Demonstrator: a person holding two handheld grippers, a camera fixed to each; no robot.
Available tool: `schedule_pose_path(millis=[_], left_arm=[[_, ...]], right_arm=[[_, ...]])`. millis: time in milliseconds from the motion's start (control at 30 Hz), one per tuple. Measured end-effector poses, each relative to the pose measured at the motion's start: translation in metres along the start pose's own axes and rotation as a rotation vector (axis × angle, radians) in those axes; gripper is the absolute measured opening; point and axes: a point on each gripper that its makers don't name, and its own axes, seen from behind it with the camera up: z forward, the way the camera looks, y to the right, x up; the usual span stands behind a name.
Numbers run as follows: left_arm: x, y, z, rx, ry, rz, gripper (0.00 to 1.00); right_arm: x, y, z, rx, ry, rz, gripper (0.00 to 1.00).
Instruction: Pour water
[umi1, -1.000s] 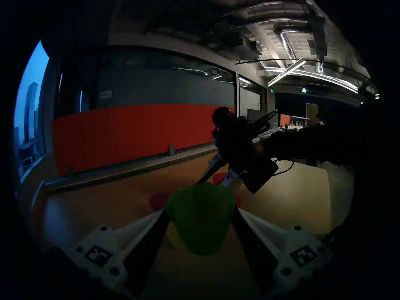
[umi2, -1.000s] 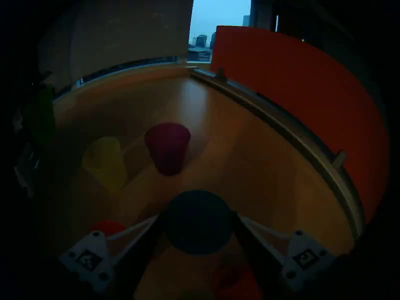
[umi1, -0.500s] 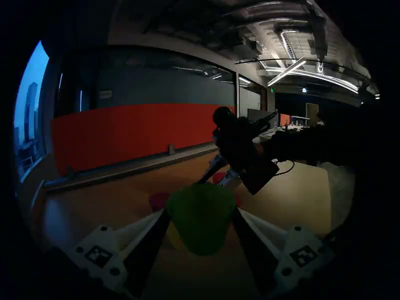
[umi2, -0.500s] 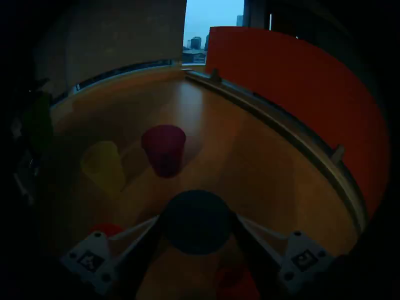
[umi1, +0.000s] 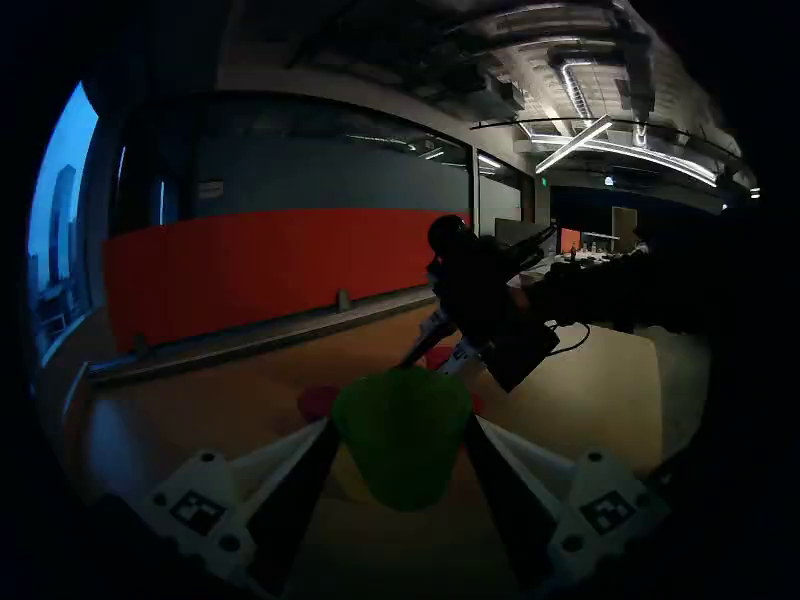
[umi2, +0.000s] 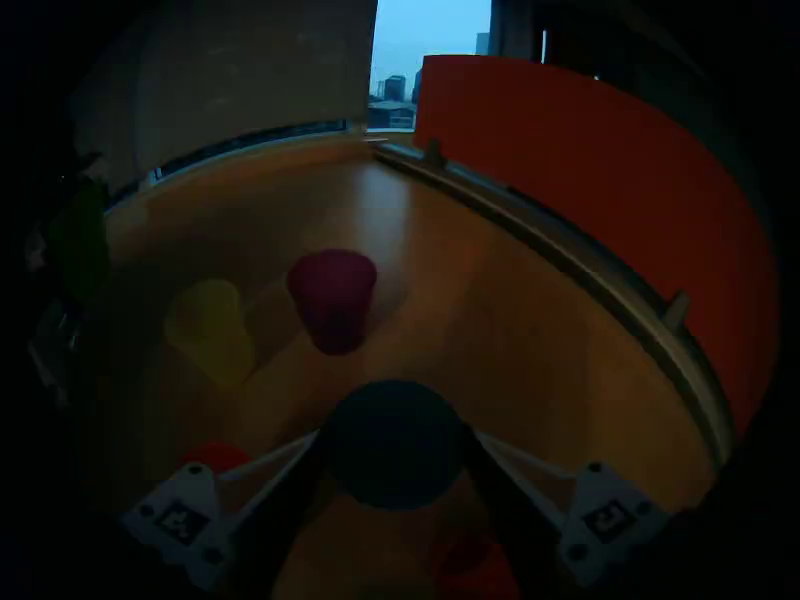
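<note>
1. The left claw (umi1: 400, 425) is clenching on a green cup (umi1: 402, 462); both fingers are pressing its sides, and the cup is standing upright with its rim up.
2. The right claw (umi2: 393, 438) is clenching on a dark blue cup (umi2: 393, 472), held the same way between both fingers.
3. The right gripper view is looking down on the worktop (umi2: 520, 340). A maroon cup (umi2: 332, 298) is standing at 11 o'clock from the blue cup. A yellow cup (umi2: 210, 328) is standing at 10 o'clock, just beside the maroon one but apart from it.
4. In this view the green cup is showing dimly at 9 o'clock, at the edge.
5. The left gripper view is looking level across the room. The right claw is hanging as a dark outline at 1 o'clock above the green cup, so its fingers are hard to read there.
6. That view is also taking in ceiling lights (umi1: 575, 145) at 1 o'clock and a red wall panel (umi1: 260, 260) at 10 o'clock.
</note>
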Motion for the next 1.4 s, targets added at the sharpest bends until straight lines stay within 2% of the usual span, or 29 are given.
schedule_pose_path(millis=[200, 600, 867, 1400], left_arm=[[0.002, 0.000, 0.000, 0.001, 0.003, 0.004, 0.87], [0.006, 0.001, 0.000, 0.004, 0.008, 0.007, 0.87], [0.008, 0.000, 0.000, 0.007, 0.015, 0.005, 0.86], [0.018, 0.003, -0.002, 0.011, 0.036, 0.006, 0.87]], right_arm=[[-0.001, -0.001, -0.002, 0.003, 0.002, -0.001, 0.96], [0.010, -0.001, -0.006, 0.001, 0.052, 0.018, 0.95], [0.034, -0.001, -0.019, 0.001, 0.131, 0.033, 0.95], [0.102, -0.008, -0.063, -0.009, 0.334, 0.030, 0.95]])
